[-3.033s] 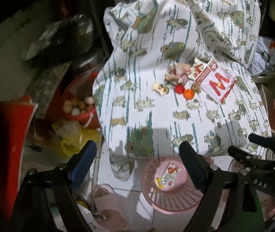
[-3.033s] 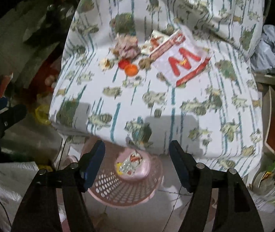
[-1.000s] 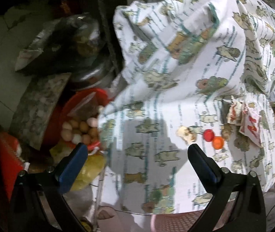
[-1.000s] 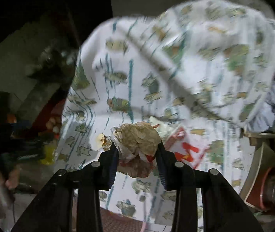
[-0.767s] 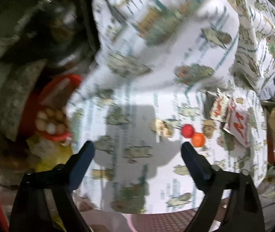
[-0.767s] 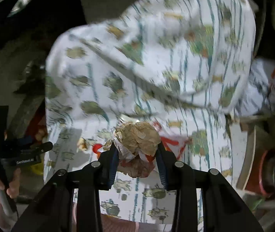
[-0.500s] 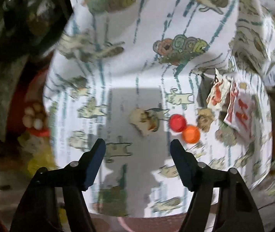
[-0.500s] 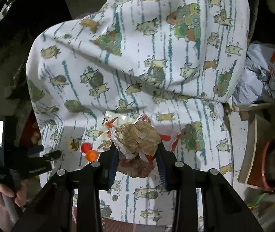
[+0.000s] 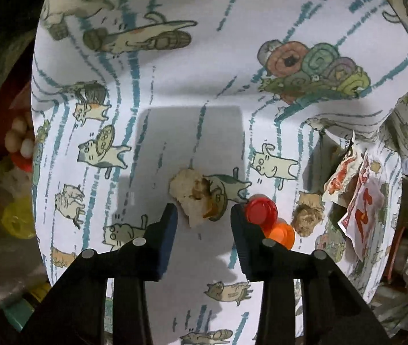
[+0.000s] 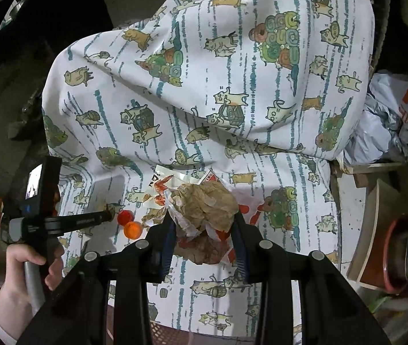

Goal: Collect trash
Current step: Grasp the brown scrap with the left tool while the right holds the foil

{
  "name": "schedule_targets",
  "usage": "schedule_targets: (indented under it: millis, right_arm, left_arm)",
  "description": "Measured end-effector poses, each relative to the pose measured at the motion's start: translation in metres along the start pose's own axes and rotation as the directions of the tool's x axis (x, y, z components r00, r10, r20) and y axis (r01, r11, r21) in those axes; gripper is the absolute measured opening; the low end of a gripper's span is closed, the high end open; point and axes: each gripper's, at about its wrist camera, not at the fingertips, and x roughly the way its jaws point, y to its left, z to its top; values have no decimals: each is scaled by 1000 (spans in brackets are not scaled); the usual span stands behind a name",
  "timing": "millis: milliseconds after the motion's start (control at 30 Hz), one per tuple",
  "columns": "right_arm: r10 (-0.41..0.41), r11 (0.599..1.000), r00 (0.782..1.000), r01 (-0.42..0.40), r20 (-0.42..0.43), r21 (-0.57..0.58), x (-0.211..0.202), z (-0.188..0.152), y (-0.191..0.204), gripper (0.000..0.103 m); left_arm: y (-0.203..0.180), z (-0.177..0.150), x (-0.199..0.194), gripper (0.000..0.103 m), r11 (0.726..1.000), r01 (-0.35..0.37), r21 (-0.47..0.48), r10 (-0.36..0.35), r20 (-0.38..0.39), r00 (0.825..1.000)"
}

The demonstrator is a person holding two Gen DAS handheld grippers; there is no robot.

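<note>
Now the left tool (image 9: pixel 204 218) hangs nose-down over the cat-print cloth (image 9: pixel 175 86) on the surface, its jaws closing around a pale food scrap (image 9: pixel 191 194) that lies between the tips, not yet pinched. Best to centre the scrap and keep the near pad clear of the red cap (image 9: pixel 261 208) and orange cap (image 9: pixel 280 234) just beside it. The right tool (image 10: pixel 202 230) is clamped on a crumpled paper wrapper (image 10: pixel 204 204), held above the cloth.
</note>
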Motion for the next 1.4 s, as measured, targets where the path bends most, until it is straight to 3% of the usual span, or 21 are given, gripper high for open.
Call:
schedule_targets:
  millis: [233,333,700,767,867,1000,1033,1067,1100,1133,1167,1233,1400]
  right_arm:
    - [-12,1000,1000,12,5,10,-4,-2,-8,38]
    - [-16,1000,1000,16,2,20,-4,-2,-12,38]
    - [-31,999,1000,31,4,21,-4,-4,-14,38]
    - [-31,999,999,31,9,18,-5,-4,-11,38]
    - [-29,999,999,29,16,14,-6,-5,-7,38]
    - [-27,1000,1000,27,10,8,-4,-6,0,38]
    - [-26,1000,1000,26,7,6,-3,-7,2,38]
    - [-27,1000,1000,27,4,3,-2,-7,3,38]
    - [-29,1000,1000,29,3,-2,-1,-8,5,38]
    - [-31,1000,1000,31,2,-5,0,-8,7,38]
    - [-33,999,999,33,2,-8,0,-8,8,38]
    - [-41,999,999,41,1,-13,2,-8,9,38]
    - [-59,998,998,59,-8,5,9,-5,3,38]
  left_arm:
    - [-18,6,9,35,998,-61,29,60,20,998]
    - [-25,8,11,28,996,-78,53,76,29,997]
    - [-30,3,-22,23,991,-23,130,11,95,995]
    - [-27,-3,-33,0,990,-21,139,5,111,994]
    - [-20,-10,-47,0,992,24,128,-39,118,992]
    - [-14,-15,-57,0,989,15,146,-36,139,990]
    - [-14,-15,-57,6,990,7,138,-27,138,990]
    - [-10,-14,-56,23,992,6,124,-23,134,991]
    - [-1,-13,-55,33,993,17,114,-32,135,990]
    - [6,-12,-56,52,994,24,109,-39,141,989]
    - [7,-9,-54,62,994,11,105,-27,150,988]
    - [14,-1,-53,66,993,-5,116,-14,161,987]
    - [14,20,-24,67,990,2,144,-15,87,996]
